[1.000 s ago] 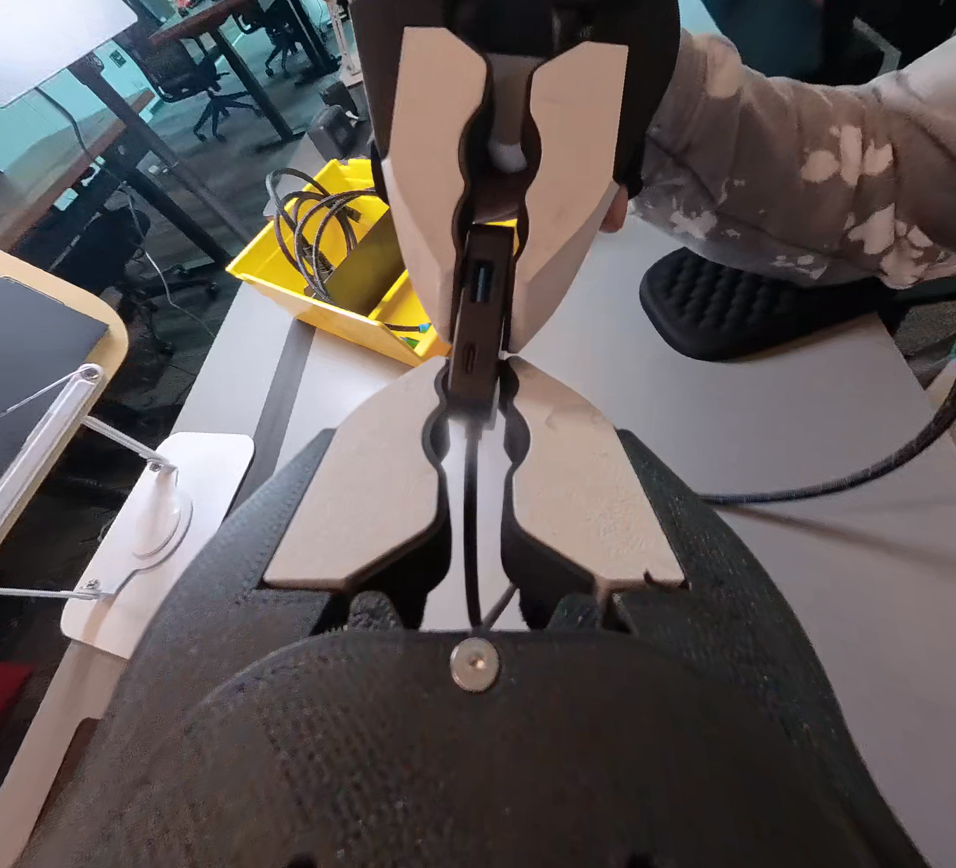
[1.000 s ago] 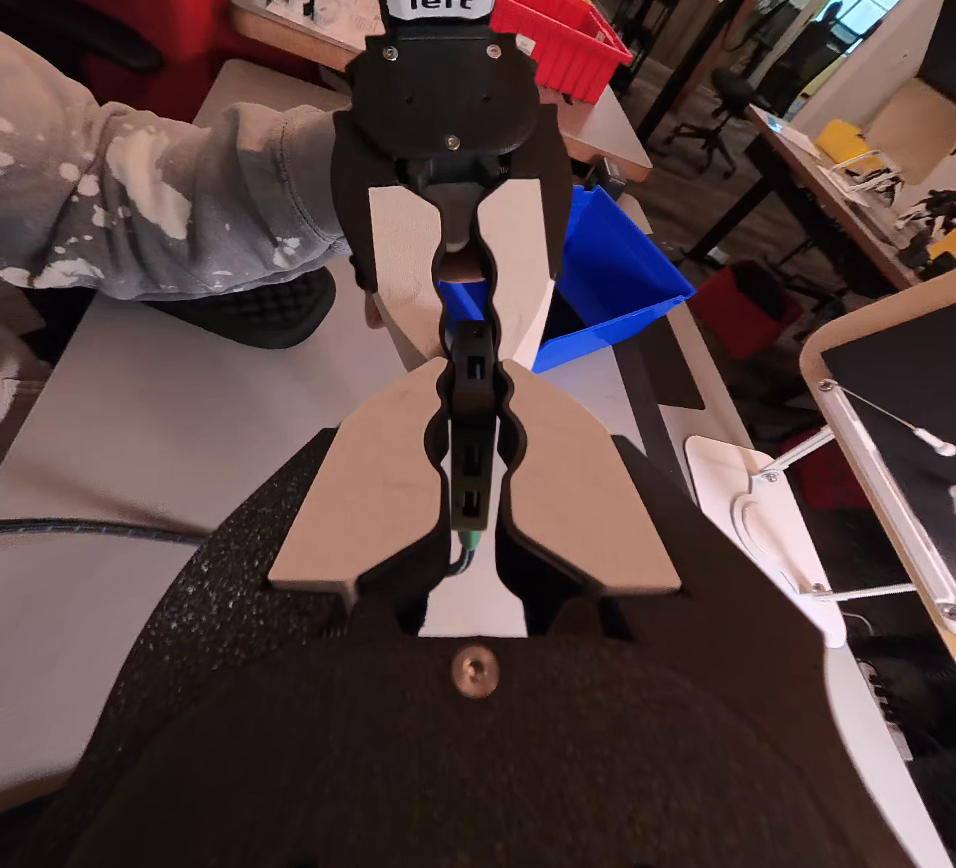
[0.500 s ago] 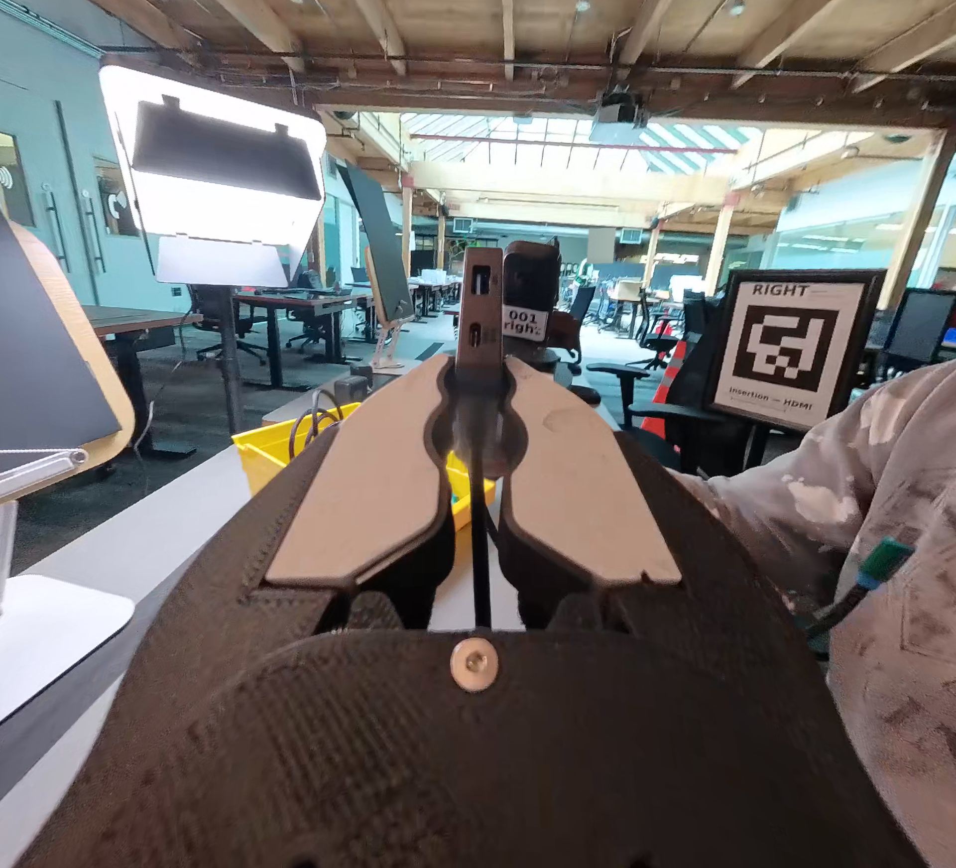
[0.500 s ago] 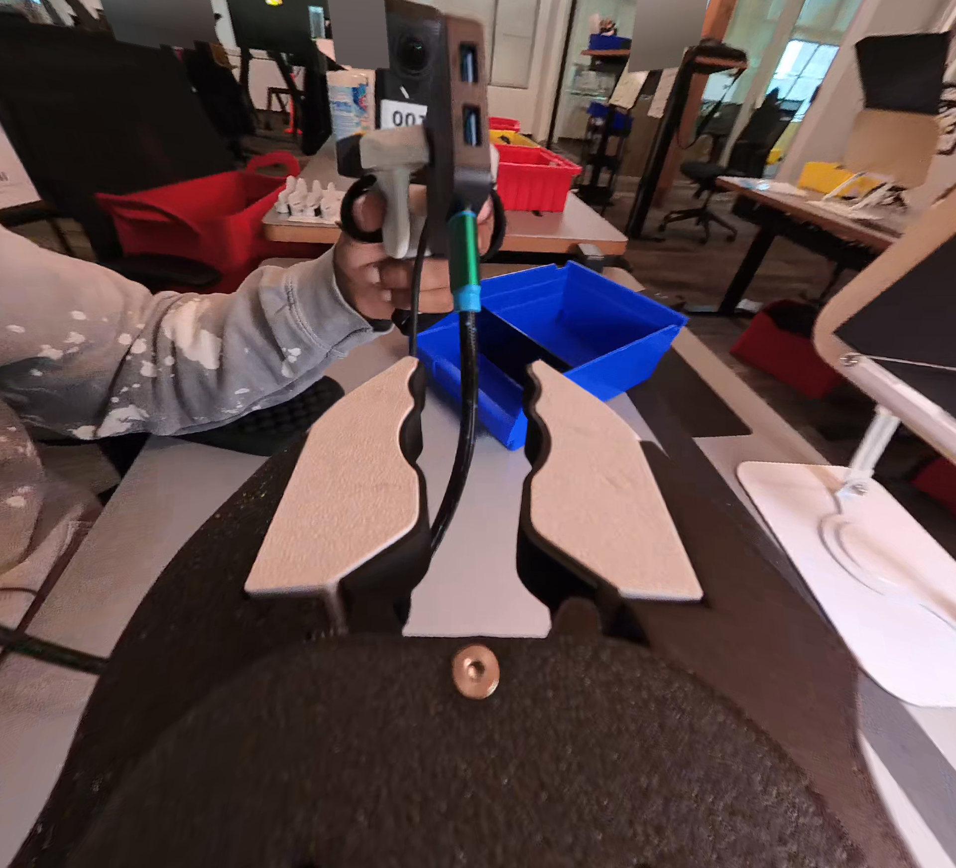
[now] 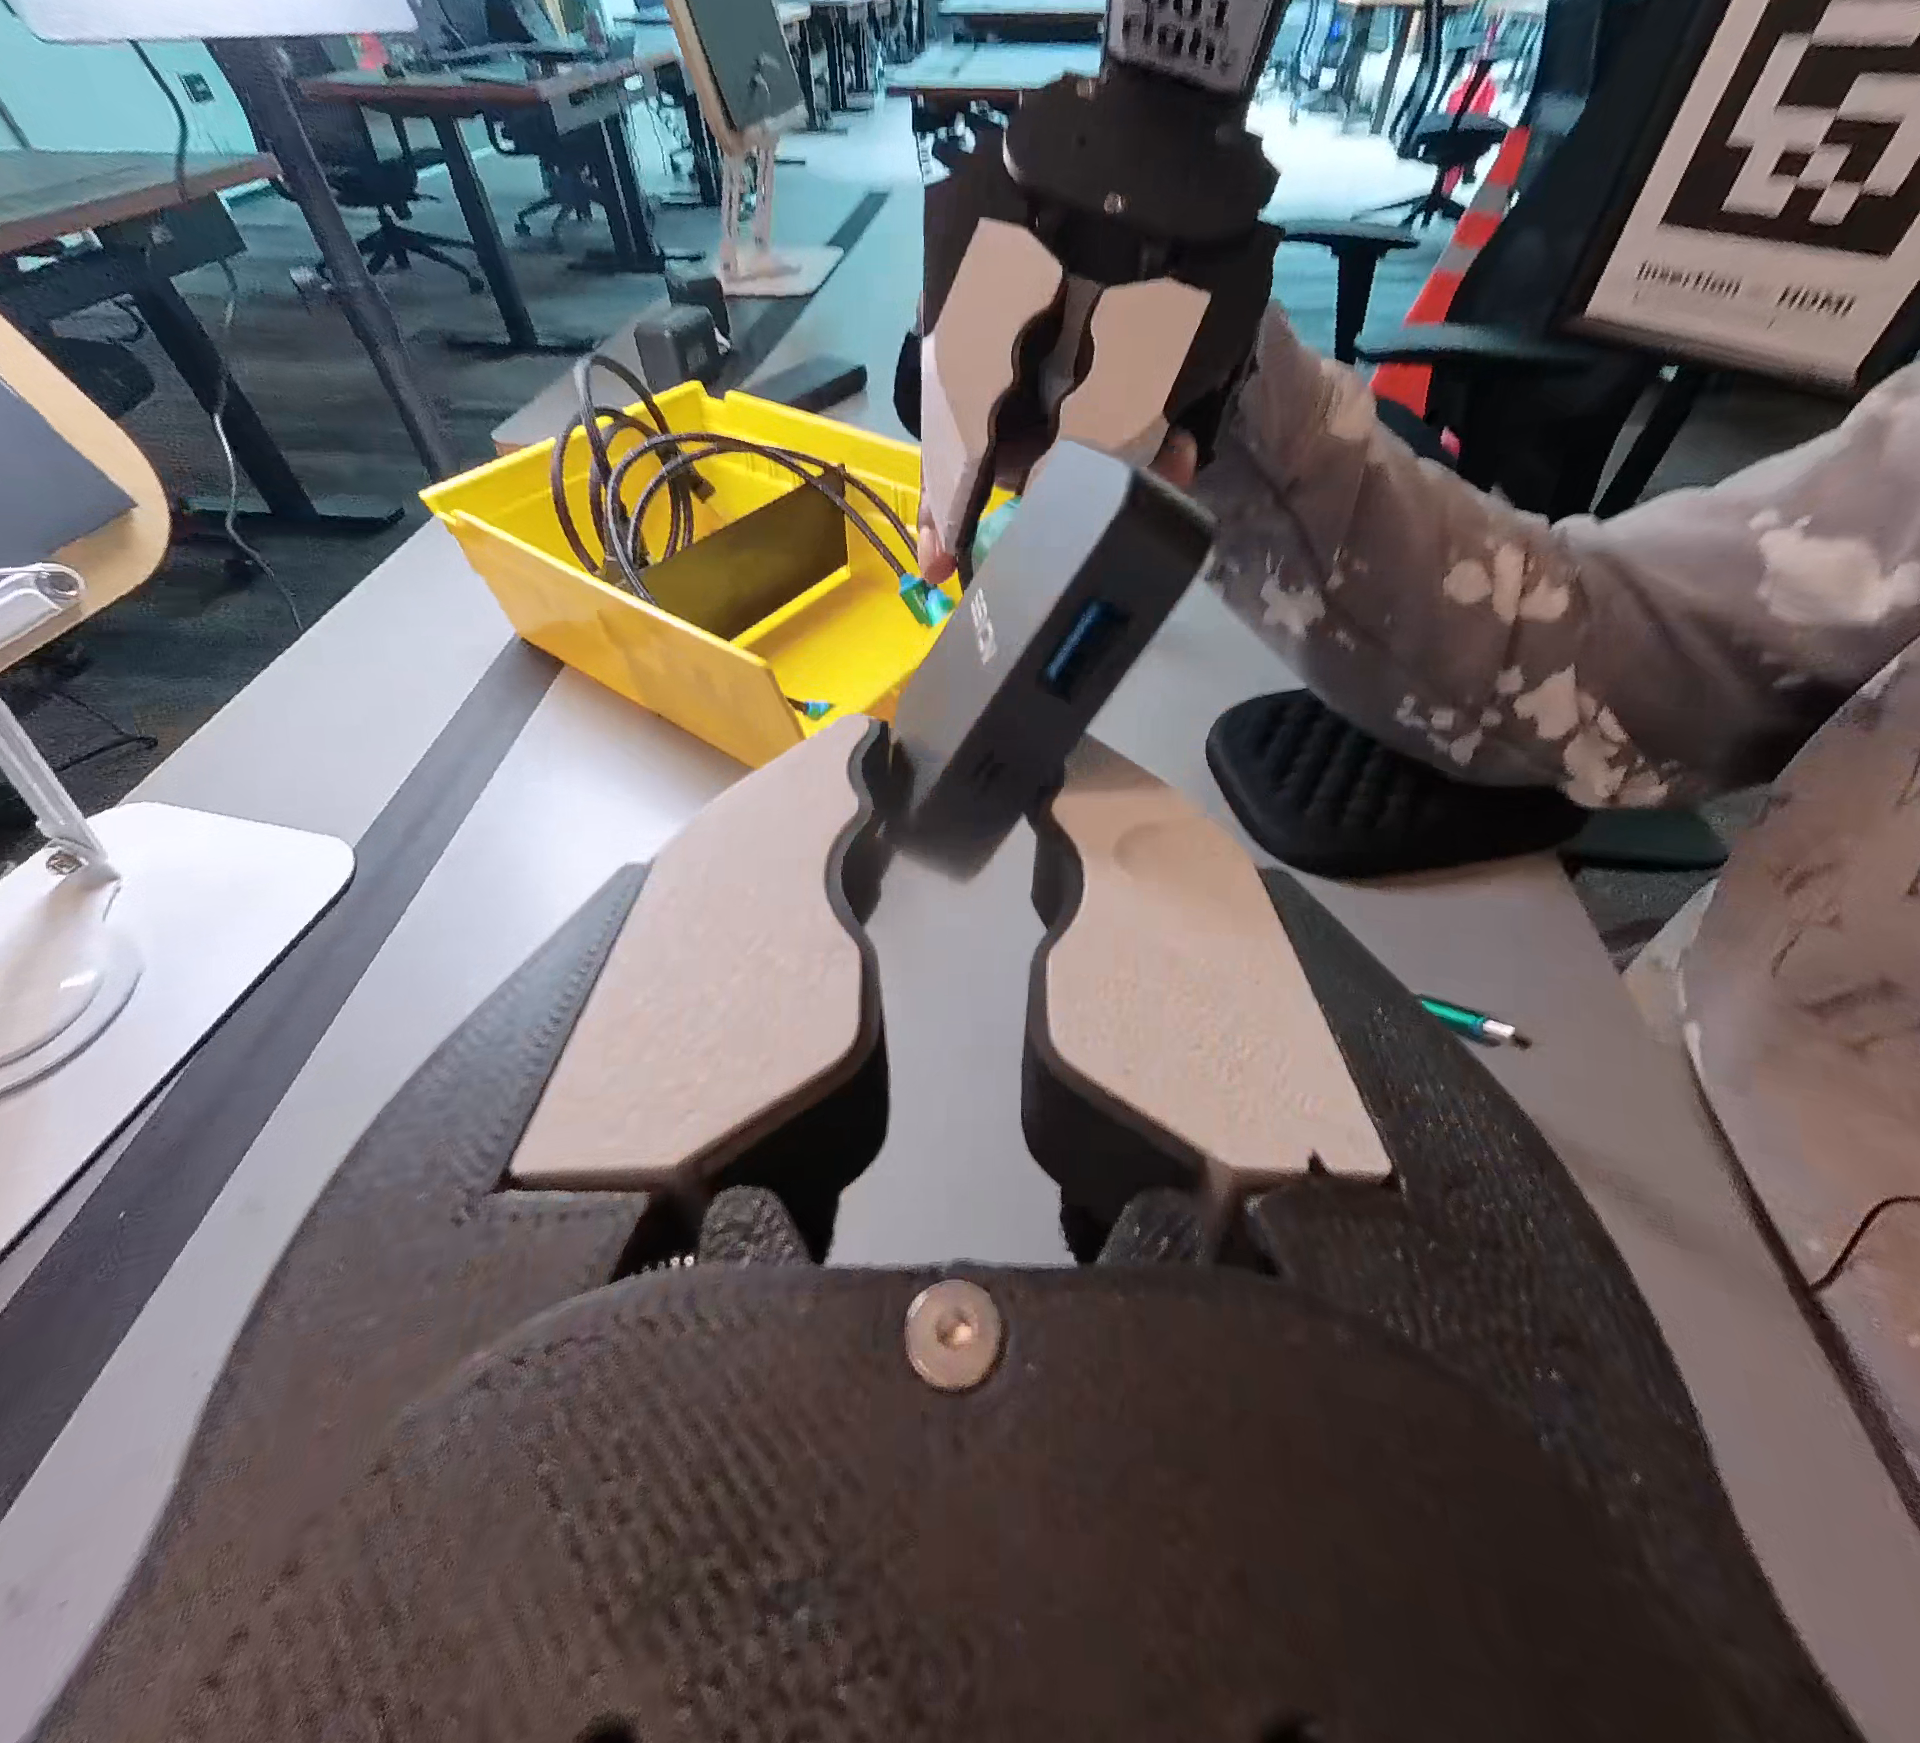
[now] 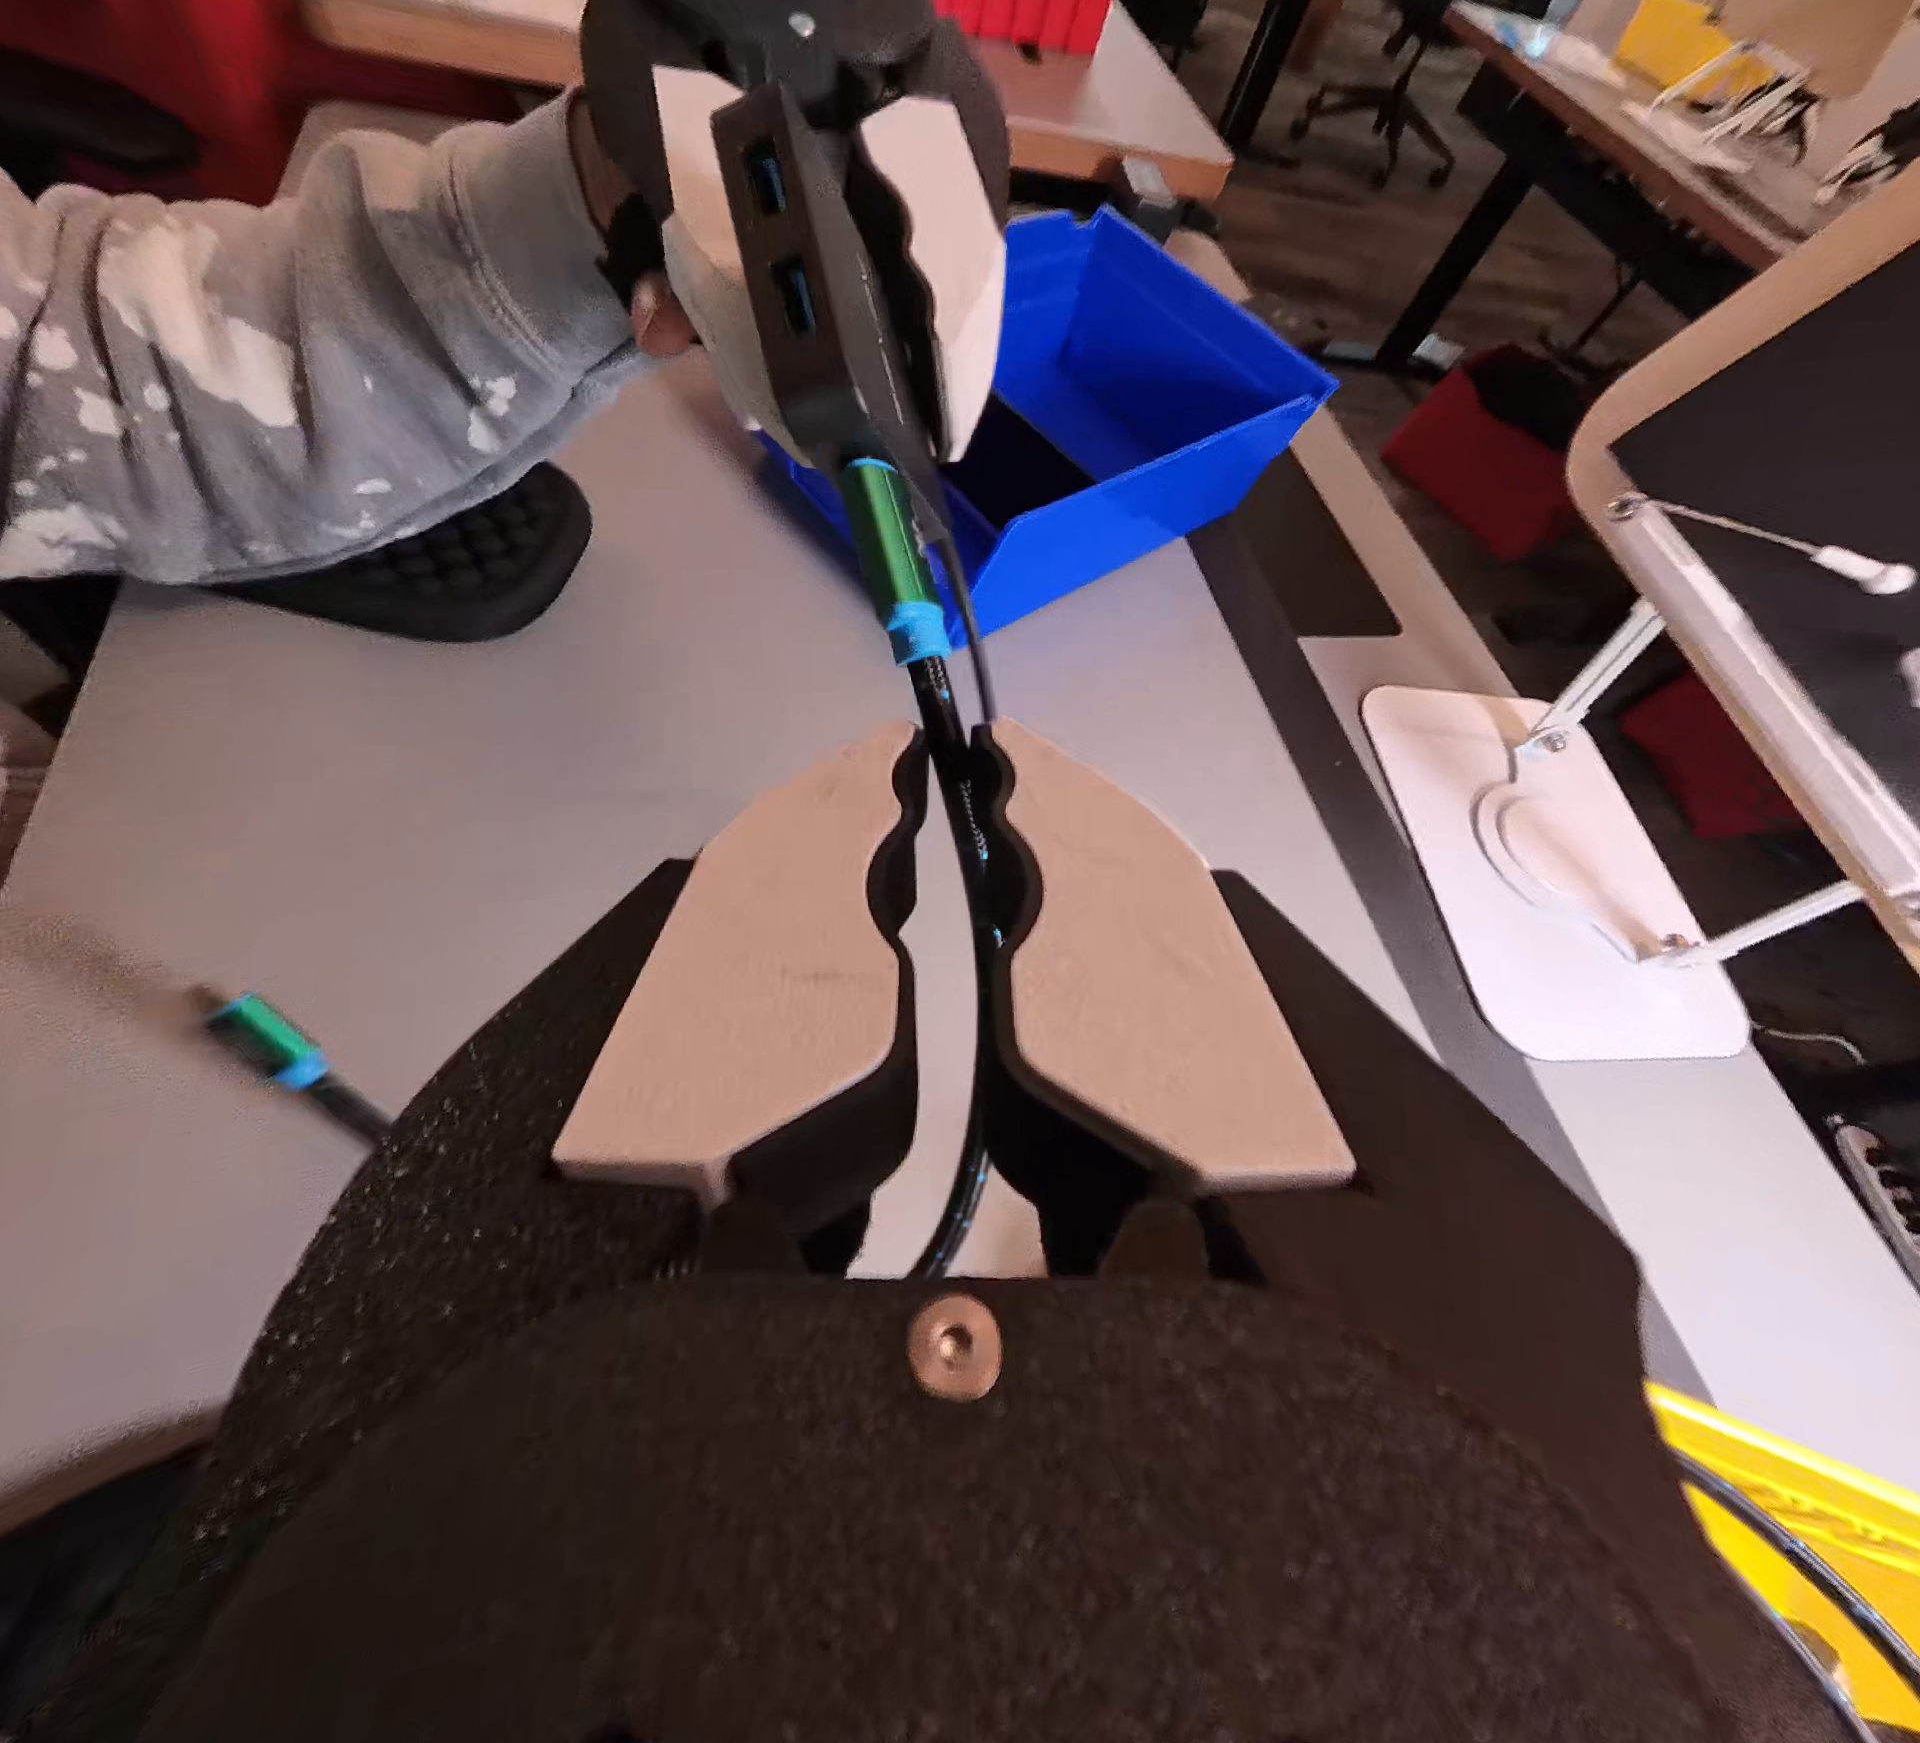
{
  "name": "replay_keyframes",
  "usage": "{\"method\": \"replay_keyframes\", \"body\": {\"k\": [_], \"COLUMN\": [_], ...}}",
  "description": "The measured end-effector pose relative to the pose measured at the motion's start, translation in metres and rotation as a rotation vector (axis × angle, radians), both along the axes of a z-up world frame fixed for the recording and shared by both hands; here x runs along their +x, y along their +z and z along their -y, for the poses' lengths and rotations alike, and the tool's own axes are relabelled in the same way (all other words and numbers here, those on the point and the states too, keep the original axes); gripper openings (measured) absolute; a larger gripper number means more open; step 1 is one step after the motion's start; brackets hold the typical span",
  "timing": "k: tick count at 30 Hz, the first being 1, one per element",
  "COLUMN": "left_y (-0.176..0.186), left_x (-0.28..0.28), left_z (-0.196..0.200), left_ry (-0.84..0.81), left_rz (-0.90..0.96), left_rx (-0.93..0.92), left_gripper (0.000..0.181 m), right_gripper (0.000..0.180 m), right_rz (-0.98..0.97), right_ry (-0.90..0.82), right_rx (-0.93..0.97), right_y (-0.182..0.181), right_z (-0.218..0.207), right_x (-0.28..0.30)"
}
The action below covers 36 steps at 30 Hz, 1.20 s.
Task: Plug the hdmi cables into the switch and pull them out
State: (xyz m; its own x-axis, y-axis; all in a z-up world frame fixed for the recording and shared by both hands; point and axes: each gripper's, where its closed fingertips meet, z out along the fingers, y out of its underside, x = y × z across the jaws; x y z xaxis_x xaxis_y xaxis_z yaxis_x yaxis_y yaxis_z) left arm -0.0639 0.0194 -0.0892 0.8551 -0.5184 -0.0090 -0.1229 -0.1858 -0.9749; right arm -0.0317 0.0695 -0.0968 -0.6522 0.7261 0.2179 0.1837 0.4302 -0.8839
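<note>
- The left claw [image 5: 956, 810] is closed on the near end of the dark switch [image 5: 1044, 644], holding it tilted in the air above the grey counter [image 5: 623, 800].
- The right claw [image 6: 948, 748] is narrow, its fingers closed around the black HDMI cable [image 6: 961, 820].
- The green plug [image 6: 888, 545] of this cable sits in the lower end of the switch.
- A second green plug [image 6: 260, 1039] lies on the counter, apart from the switch.
- A yellow bin [image 5: 665, 644] with more cables stands behind the switch; a blue bin [image 6: 1143, 436] stands on the other side.
</note>
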Motion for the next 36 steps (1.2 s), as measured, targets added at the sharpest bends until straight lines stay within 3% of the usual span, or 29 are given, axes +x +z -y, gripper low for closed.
{"method": "replay_keyframes", "body": {"k": [3, 8, 14, 19, 23, 29, 36], "left_y": [-0.010, -0.008, 0.019, 0.038, 0.043, 0.028, 0.036], "left_x": [0.006, 0.012, -0.017, -0.050, -0.070, -0.087, -0.056], "left_z": [-0.003, -0.007, -0.009, -0.001, -0.002, -0.018, -0.023], "left_ry": [0.006, 0.041, 0.136, 0.169, 0.242, 0.424, 0.259], "left_rz": [-0.103, -0.250, 0.043, 0.334, 0.479, 0.540, 0.606], "left_rx": [-0.018, 0.042, 0.114, 0.211, 0.266, 0.298, 0.295], "left_gripper": [0.027, 0.015, 0.015, 0.015, 0.015, 0.015, 0.016], "right_gripper": [0.006, 0.007, 0.010, 0.010, 0.010, 0.014, 0.021], "right_rz": [0.061, 0.043, -0.286, -0.353, -0.254, -0.146, -0.216], "right_ry": [0.024, 0.004, -0.201, -0.180, -0.141, -0.160, -0.206], "right_rx": [0.023, 0.019, -0.104, -0.344, -0.511, -0.536, -0.738], "right_y": [-0.010, -0.011, 0.050, 0.085, 0.088, 0.056, 0.045], "right_z": [0.006, 0.004, -0.023, -0.022, 0.000, 0.045, 0.021], "right_x": [0.003, -0.006, -0.020, -0.009, -0.015, -0.051, -0.073]}}
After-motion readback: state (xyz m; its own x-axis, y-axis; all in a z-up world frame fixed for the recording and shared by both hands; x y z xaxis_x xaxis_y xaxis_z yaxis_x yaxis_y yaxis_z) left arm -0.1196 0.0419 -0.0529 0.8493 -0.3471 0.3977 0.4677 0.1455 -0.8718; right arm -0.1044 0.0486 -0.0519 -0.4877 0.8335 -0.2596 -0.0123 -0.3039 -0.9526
